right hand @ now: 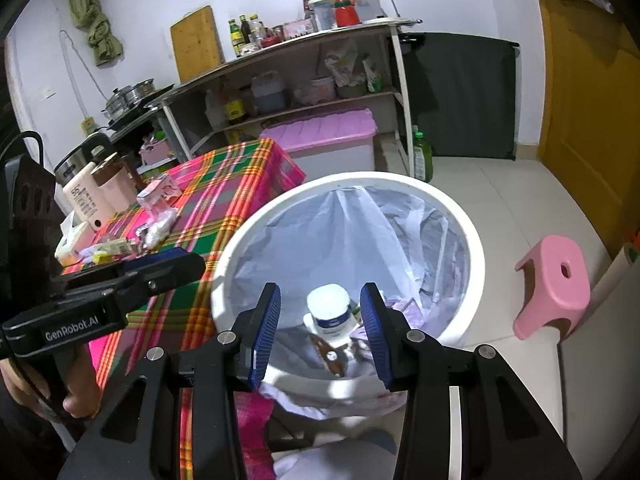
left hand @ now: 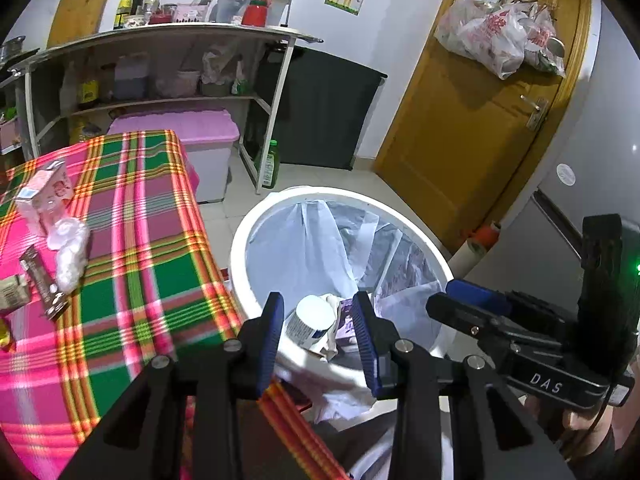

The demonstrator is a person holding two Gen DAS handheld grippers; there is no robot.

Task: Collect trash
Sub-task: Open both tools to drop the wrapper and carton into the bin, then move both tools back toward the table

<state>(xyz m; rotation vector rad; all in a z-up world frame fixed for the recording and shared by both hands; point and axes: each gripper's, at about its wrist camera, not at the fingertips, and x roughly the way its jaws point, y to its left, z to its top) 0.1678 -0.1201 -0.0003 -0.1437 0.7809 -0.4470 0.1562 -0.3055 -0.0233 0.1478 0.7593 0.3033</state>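
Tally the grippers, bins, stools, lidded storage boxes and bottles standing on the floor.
Grippers: 2 (left gripper, right gripper)
White bin: 1
Pink stool: 1
Pink-lidded box: 1
Green bottle on the floor: 1
Total: 6

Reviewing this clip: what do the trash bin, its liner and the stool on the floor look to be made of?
Trash bin: apparently rigid white plastic, with a smooth, slightly glossy round rim.
Liner: thin translucent white plastic film, going by its crinkles, folds and show-through.
Stool: seemingly moulded pink plastic, matte to satin, one piece with rounded edges and a round hole in the seat.
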